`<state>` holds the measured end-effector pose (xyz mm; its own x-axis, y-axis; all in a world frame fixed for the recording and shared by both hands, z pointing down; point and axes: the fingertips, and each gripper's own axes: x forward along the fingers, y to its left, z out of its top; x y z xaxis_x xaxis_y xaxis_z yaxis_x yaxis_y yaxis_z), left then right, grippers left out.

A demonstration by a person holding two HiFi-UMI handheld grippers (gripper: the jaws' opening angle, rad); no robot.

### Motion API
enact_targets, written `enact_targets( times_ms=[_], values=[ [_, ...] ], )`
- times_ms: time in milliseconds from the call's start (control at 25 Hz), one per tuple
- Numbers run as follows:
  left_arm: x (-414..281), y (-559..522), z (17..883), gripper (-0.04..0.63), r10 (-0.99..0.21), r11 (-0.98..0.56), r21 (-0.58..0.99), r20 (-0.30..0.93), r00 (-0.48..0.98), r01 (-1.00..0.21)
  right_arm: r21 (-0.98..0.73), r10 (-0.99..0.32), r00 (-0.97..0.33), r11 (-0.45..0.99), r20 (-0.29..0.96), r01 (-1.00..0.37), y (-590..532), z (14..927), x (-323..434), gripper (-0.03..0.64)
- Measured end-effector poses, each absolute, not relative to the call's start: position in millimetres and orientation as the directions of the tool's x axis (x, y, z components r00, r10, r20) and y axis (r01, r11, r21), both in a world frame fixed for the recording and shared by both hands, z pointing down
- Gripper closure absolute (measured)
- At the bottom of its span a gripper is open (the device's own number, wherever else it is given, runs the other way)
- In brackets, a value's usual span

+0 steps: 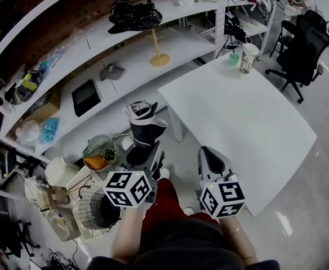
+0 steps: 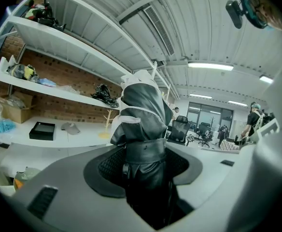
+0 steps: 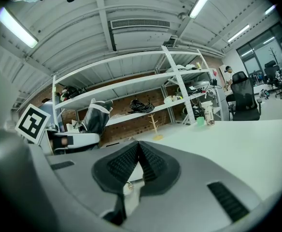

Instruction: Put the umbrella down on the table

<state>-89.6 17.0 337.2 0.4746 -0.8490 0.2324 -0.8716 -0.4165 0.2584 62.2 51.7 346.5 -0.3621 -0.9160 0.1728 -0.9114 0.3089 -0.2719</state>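
A folded black umbrella with white trim [image 1: 144,124] sticks up from my left gripper [image 1: 143,151], whose jaws are shut on its strapped middle. In the left gripper view the umbrella [image 2: 143,129] fills the centre between the two pads. My right gripper [image 1: 210,159] is shut and holds nothing; it hovers beside the near corner of the white table [image 1: 249,134]. Its pads meet in the right gripper view [image 3: 139,159], where the umbrella [image 3: 95,117] shows at the left. The left gripper hangs over the floor, left of the table.
A paper cup [image 1: 248,57] and a small green cup [image 1: 234,59] stand at the table's far corner. Long white shelves [image 1: 125,66] run to the left with a wooden stand [image 1: 159,54] and a black tray [image 1: 85,97]. Baskets and a jar [image 1: 99,153] crowd the floor at left. Black office chair [image 1: 302,46] at far right.
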Motion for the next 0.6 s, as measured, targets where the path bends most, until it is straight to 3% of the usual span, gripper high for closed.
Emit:
enact_targets(
  times_ms=[600],
  values=[
    [-94.9,-107.2,357.7,0.370,-0.780,-0.509,0.279,0.250,0.574,-0.814,-0.264,-0.951,-0.231,0.173,0.207,-0.949,-44.0,358.5,55.2,0.598]
  ],
)
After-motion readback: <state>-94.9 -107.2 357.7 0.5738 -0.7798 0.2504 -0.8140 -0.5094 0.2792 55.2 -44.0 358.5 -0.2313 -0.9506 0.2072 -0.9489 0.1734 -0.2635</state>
